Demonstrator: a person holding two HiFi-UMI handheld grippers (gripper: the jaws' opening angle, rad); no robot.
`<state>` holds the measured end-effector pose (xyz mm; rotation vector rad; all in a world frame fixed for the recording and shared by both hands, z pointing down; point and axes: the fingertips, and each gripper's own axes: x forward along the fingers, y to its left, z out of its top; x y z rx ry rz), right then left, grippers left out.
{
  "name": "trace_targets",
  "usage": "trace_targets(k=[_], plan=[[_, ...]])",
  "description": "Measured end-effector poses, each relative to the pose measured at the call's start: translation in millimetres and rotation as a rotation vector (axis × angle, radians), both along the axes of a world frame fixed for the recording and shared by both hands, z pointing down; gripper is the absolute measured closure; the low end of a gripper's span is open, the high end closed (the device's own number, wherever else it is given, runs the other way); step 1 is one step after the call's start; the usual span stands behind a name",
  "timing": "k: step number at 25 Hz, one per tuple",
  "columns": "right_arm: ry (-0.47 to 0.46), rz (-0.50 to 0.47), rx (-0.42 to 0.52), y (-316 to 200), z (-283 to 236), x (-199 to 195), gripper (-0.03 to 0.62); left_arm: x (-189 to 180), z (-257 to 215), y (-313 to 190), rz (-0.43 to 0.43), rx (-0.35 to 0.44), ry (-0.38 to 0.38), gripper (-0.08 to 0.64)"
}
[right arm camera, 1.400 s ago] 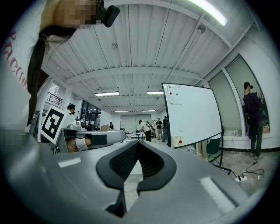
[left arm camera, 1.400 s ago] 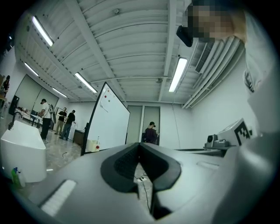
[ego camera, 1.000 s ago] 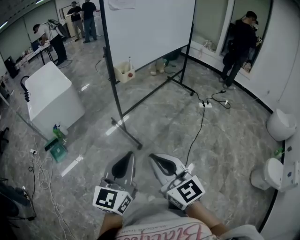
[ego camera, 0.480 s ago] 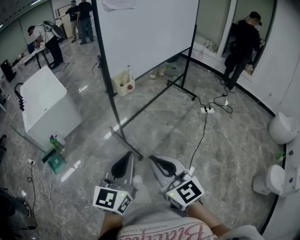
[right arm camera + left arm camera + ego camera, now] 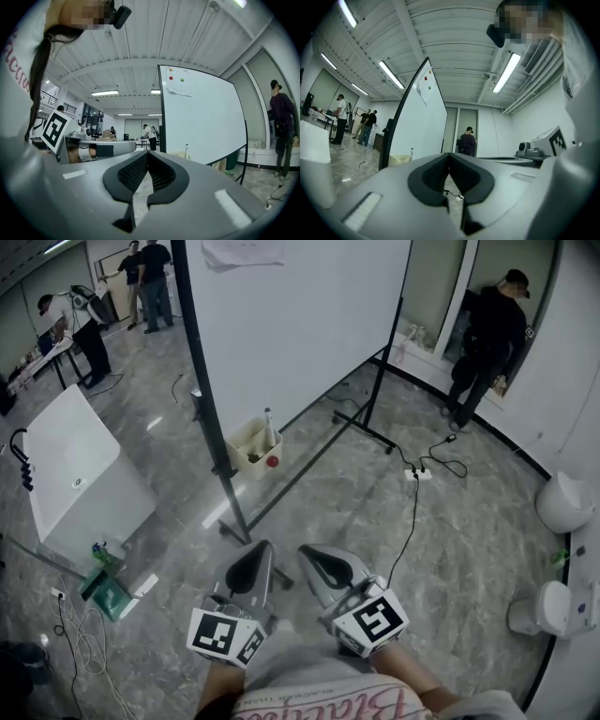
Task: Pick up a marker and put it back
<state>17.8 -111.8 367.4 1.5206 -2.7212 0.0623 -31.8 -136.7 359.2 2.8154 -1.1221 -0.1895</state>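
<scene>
Plainly, no marker can be made out in any view, so where the task's thing lies is a guess: probably by the tall white whiteboard on its black wheeled stand (image 5: 300,324), perhaps in the pale beige open bin (image 5: 246,448) at its foot, where a slim white upright bottle-like thing (image 5: 269,426) and a small red round thing (image 5: 273,461) show, too small to name. The left tongs (image 5: 258,556) and the right tongs (image 5: 313,562) are held low, side by side over the grey marble floor (image 5: 450,521), each with its dark pads pressed together and nothing between them. Risks from here: the stand's long black foot bar (image 5: 246,521) lies just ahead and could catch a foot, as could the black cable with its white power strip (image 5: 421,474) to the right. Closed pads must part before any grip, and a thin round marker may roll or slip if pinched off-centre. The board's lower edge and any tray on it are hidden, and the bin's contents are unclear.
</scene>
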Motion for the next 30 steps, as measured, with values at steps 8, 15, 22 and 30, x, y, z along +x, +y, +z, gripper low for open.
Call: trace_targets(k=[8, 15, 22, 30], plan=[[0.005, 0.041, -0.058, -70.8, 11.8, 0.6, 0.591, -0.9, 14.9, -61.8, 0.033, -0.054, 0.001, 0.56], [0.007, 0.013, -0.083, -128.5, 16.4, 16.1, 0.589, 12.4, 17.6, -110.9, 0.007, -0.068, -0.005, 0.56], [0.025, -0.104, -0.119, -201.3, 23.2, 27.2, 0.534, 27.2, 11.6, -171.7, -0.09, -0.059, -0.004, 0.56], [0.016, -0.227, -0.229, -281.2, 49.4, 22.7, 0.488, 29.7, 8.0, -219.4, -0.215, -0.059, -0.006, 0.56]])
